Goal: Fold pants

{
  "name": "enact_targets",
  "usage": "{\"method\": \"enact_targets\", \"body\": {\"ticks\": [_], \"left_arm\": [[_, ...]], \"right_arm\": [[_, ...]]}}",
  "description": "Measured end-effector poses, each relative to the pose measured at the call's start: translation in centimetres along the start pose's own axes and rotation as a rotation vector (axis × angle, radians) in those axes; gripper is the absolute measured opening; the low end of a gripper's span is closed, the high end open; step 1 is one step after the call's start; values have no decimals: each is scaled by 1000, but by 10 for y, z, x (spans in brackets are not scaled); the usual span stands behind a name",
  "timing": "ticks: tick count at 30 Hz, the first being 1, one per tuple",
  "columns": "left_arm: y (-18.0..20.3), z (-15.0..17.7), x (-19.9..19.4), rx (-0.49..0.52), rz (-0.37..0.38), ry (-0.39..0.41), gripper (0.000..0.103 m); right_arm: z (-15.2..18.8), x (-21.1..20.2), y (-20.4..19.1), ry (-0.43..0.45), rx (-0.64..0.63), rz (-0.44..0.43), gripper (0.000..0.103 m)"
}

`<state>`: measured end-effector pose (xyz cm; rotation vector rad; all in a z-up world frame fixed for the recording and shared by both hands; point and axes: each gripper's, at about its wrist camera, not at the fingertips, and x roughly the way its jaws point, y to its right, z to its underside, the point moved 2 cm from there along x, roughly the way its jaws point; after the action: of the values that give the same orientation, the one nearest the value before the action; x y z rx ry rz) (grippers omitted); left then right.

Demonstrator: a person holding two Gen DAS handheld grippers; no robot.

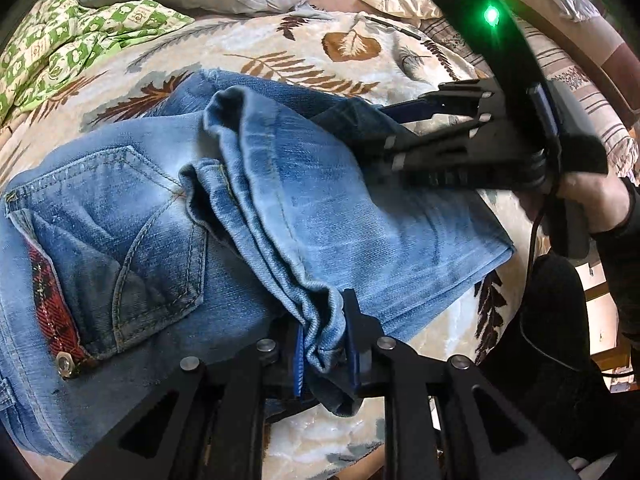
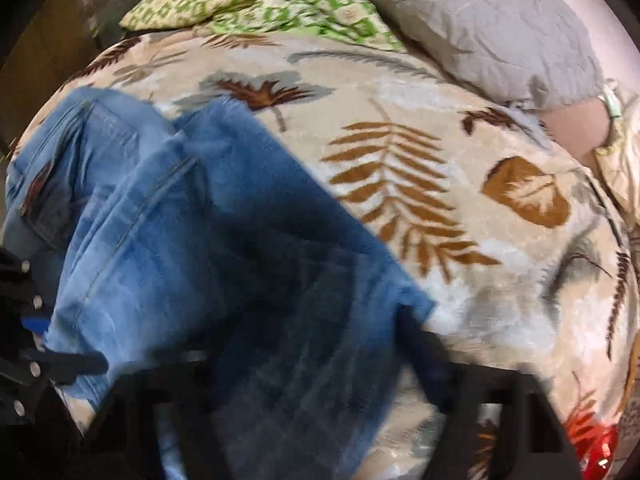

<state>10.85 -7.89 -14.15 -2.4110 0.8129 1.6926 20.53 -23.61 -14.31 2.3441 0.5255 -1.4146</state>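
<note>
Tongs in your left hand, the left tongs [image 1: 324, 356], are clamped on a bunched fold of the faded blue denim pants [image 1: 248, 208], the cloth pinched between two blue pads [image 1: 298, 360]. Your right tongs [image 1: 384, 120] reach in over the far edge of the folded leg panel, where a blue pad lies against the dark underside of the denim; whether they have closed on the cloth you cannot tell from either view, as the right wrist picture is blurred and the fabric covers the jaws. The pants lie on the cream leaf-print bedspread [image 2: 460, 240], waist and stitched back pocket [image 1: 132, 208] to your left, legs doubled over the seat.

By the look of it, the leg-over-seat fold is in hand and roughly halfway: the leg layer sits skewed and rumpled, with its hem edge hanging toward the bed's near side. The next move likely calls for both ends to carry the layer together, lay it square over the pocket area, then let go and smooth.

No containers show. A green-and-white checked cloth [image 1: 60, 48] and a grey quilted pillow [image 2: 480, 28] rest at the head of the bed.
</note>
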Motion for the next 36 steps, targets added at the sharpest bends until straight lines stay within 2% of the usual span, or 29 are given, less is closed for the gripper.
{"method": "enact_targets", "body": {"ticks": [1, 5, 9, 14, 18, 22, 24, 25, 26, 28, 30, 33, 36], "left_arm": [[1, 0, 0, 3, -3, -2, 20], [5, -1, -2, 25, -24, 2, 20], [10, -3, -3, 35, -32, 0, 20], [13, -13, -17, 67, -70, 53, 19], [6, -5, -1, 60, -81, 0, 20], [3, -2, 2, 28, -71, 5, 23], [0, -4, 1, 8, -51, -1, 24], [-1, -4, -2, -2, -40, 1, 28], [-3, -5, -7, -9, -39, 8, 42], [-4, -8, -21, -18, -62, 39, 68], [-5, -15, -39, -4, -85, 88, 69], [-8, -31, -49, 6, -150, 103, 72], [-13, -53, -42, -11, -203, 99, 77]], "right_arm": [[-2, -3, 2, 1, -1, 5, 37], [0, -13, 8, 17, -14, 4, 22], [6, -36, 25, 90, 84, -25, 20], [11, -48, 36, 144, 154, -2, 20], [11, -22, 43, 101, 221, -31, 20], [11, -5, 33, 74, 190, 22, 29], [9, -8, 32, 68, 174, 48, 51], [10, -12, 34, 64, 171, 73, 66], [11, -16, 36, 67, 176, 70, 69], [19, -31, 43, 93, 206, 30, 69], [28, -50, 47, 127, 234, 7, 71], [45, -77, 45, 164, 247, -1, 73], [67, -95, 34, 168, 267, -10, 74]]}}
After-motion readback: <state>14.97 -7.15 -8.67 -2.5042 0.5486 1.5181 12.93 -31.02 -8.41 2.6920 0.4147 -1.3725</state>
